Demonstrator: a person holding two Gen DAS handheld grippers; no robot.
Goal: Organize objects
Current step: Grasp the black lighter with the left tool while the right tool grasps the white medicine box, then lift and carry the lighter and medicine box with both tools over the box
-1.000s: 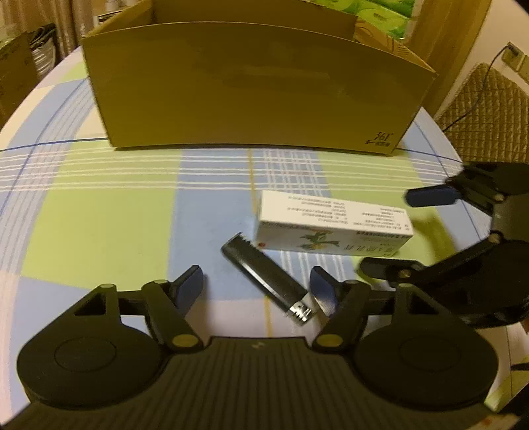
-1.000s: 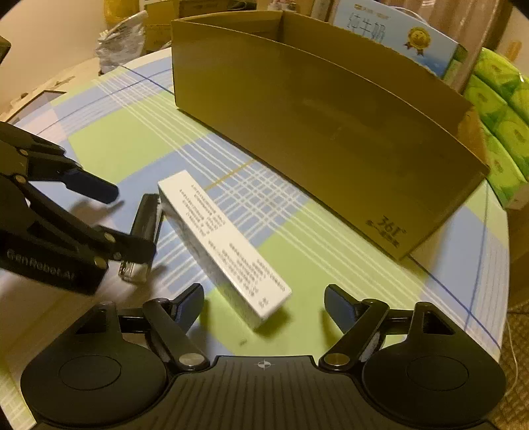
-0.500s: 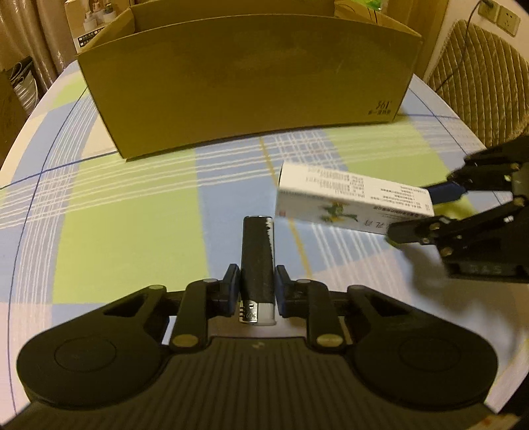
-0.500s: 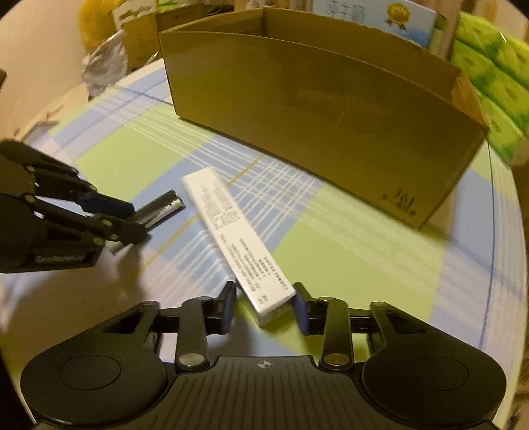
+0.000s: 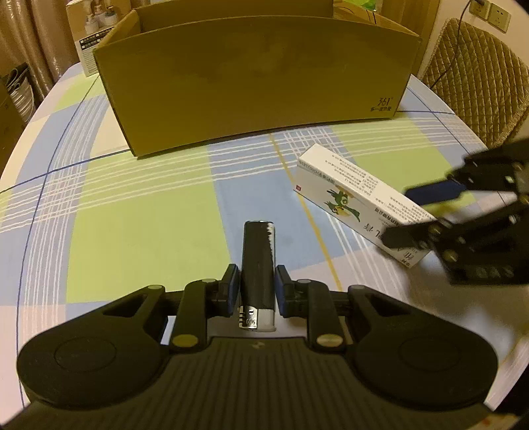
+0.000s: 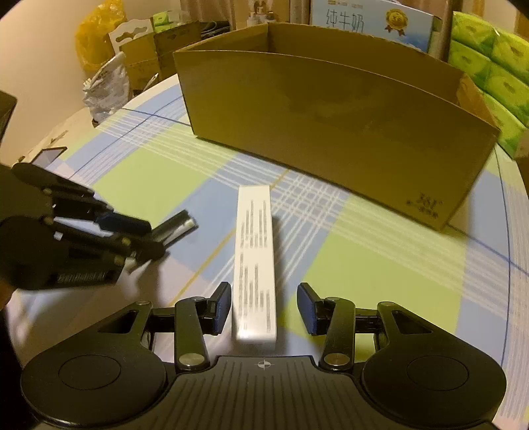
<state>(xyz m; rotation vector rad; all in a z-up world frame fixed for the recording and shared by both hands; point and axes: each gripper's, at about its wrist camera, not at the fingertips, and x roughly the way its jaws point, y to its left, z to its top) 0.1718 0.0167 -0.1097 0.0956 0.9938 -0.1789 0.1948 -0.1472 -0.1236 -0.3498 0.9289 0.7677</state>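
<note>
One second ago both tongs stood wide open above the worktop [image 5: 139, 231]; since then the left tongs [image 5: 257, 289] have closed on the black lighter [image 5: 258, 261], and the right tongs [image 6: 263, 308] closed around the white box [image 6: 254, 264] and are now opening again. The lighter, which lay slanted before, now points straight away from the left camera, and the white box has turned to lie along the right tongs.

The round worktop carries a checked cloth of green, blue and white. At its far side stands the big open cardboard box [image 5: 258, 89], with its long wall toward the cameras. Behind it, in the right wrist view, there are a blue milk carton [image 6: 373, 23] and green packs [image 6: 489, 72]; a quilted chair [image 5: 479, 86] shows at the far right in the left wrist view.

The white box lies on the cloth, near the middle, well apart from the cardboard box. Its near end is between the pads [image 6: 223, 306] of the right tongs, with a gap on each side, so the pads do not press on it.

The lighter is left of the white box, and its metal head is toward the left camera. The left pads [image 5: 231, 287] press on both of its sides
</note>
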